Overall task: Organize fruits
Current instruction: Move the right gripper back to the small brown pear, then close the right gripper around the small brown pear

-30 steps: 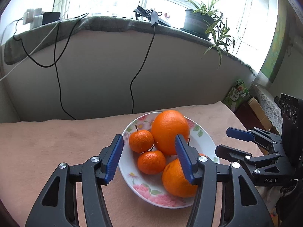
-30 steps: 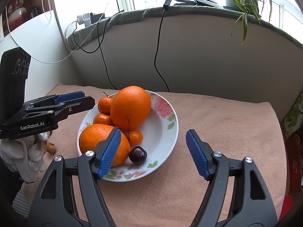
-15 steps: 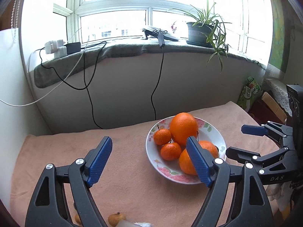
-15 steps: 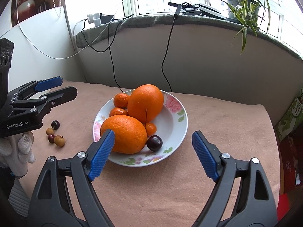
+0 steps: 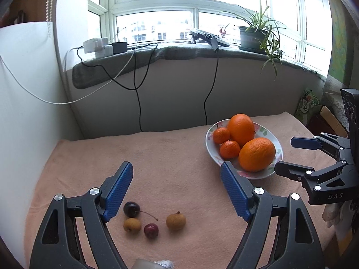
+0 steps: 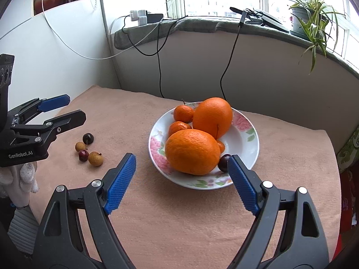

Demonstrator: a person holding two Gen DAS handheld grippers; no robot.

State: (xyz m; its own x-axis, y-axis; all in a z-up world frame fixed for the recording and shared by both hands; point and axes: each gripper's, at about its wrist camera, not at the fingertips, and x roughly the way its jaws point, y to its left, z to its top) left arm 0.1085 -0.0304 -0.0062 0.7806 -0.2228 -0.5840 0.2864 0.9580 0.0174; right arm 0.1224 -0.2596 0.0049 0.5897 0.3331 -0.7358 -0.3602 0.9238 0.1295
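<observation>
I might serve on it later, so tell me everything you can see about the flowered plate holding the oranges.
The plate is a shallow, round, glossy white dish, ceramic by the look, with pink roses and green leaves printed around its rim. It sits flat on the peach cloth, right of the loose small fruit. It holds two large oranges, two tangerines, a smaller orange fruit mostly hidden, and a dark cherry near the front rim. Neither claw touches it.

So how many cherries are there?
3: one in the plate at its near rim, two on the cloth, the dark one and red one. Others may hide behind oranges.
</observation>
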